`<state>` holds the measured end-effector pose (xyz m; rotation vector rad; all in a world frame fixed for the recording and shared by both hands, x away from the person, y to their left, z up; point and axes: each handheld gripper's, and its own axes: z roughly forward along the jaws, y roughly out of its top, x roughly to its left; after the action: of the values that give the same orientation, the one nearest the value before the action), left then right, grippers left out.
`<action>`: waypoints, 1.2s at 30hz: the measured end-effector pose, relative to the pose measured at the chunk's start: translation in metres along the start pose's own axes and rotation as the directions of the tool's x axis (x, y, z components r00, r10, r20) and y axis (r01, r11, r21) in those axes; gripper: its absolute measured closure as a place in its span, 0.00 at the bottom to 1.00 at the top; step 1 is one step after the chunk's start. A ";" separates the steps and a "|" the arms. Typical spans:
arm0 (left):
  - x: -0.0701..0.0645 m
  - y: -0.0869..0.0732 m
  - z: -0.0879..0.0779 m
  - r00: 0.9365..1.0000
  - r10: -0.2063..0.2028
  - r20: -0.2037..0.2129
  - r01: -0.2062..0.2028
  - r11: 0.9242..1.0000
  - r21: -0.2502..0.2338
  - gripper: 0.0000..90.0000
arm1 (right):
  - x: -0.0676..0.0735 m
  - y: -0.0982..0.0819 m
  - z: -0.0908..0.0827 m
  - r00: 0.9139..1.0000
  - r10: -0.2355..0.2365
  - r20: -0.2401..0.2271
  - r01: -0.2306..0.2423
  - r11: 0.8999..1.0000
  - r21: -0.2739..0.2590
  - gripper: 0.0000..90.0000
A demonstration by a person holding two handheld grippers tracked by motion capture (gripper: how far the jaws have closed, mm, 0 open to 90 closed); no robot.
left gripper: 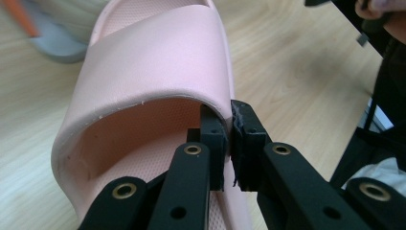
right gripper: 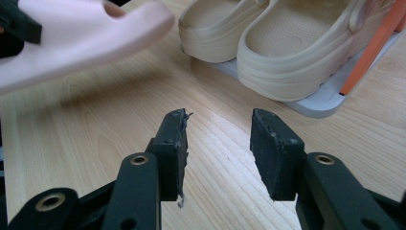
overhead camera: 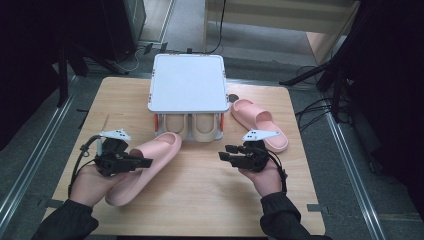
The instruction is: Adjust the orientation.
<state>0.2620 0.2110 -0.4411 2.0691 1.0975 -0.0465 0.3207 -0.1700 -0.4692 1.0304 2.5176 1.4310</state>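
My left gripper (overhead camera: 146, 161) is shut on the strap edge of a pink slipper (overhead camera: 161, 146), which slants over the table in front of the shoe rack with its toe toward the rack. In the left gripper view the jaws (left gripper: 229, 143) pinch the strap's rim, and the slipper (left gripper: 153, 57) stretches away ahead. My right gripper (overhead camera: 226, 153) hovers open at the centre right of the table, pointing left, with nothing between its pads (right gripper: 218, 124). A second pink slipper (overhead camera: 257, 122) lies on the table to the right of the rack.
A white-topped shoe rack (overhead camera: 187, 82) with orange posts stands at the table's back centre. A pair of beige clogs (overhead camera: 192, 125) sits on its lower shelf, close ahead in the right gripper view (right gripper: 287, 52). Bare wooden table (overhead camera: 210, 200) lies in front.
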 end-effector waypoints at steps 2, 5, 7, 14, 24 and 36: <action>-0.004 0.002 0.009 1.000 0.014 0.012 -0.015 1.000 0.022 0.94 | 0.001 -0.001 -0.001 1.000 -0.002 0.000 0.002 1.000 -0.002 0.64; -0.009 0.005 0.023 0.999 0.030 0.027 -0.031 0.999 0.038 0.94 | 0.002 -0.002 -0.001 1.000 -0.005 0.001 0.005 1.000 -0.003 0.64; -0.013 0.006 0.030 0.999 0.040 0.026 -0.042 0.998 0.044 0.94 | 0.002 -0.003 -0.002 1.000 -0.001 0.003 0.001 1.000 0.000 0.64; -0.024 0.009 0.054 0.997 0.074 0.016 -0.074 0.995 0.069 0.94 | 0.003 -0.007 -0.004 1.000 0.000 0.011 0.000 1.000 0.005 0.64; -0.023 0.009 0.072 0.995 0.070 0.068 -0.077 0.991 0.105 0.92 | 0.002 -0.012 -0.008 1.000 0.013 0.023 -0.013 1.000 0.004 0.64; -0.026 0.008 0.046 0.986 0.140 0.093 -0.151 0.980 0.126 0.87 | 0.007 -0.015 0.004 1.000 0.014 -0.014 -0.014 0.999 0.035 0.71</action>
<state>0.2655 0.1601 -0.4586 2.2402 0.9114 -0.1362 0.3087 -0.1678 -0.4811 1.0491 2.5588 1.4079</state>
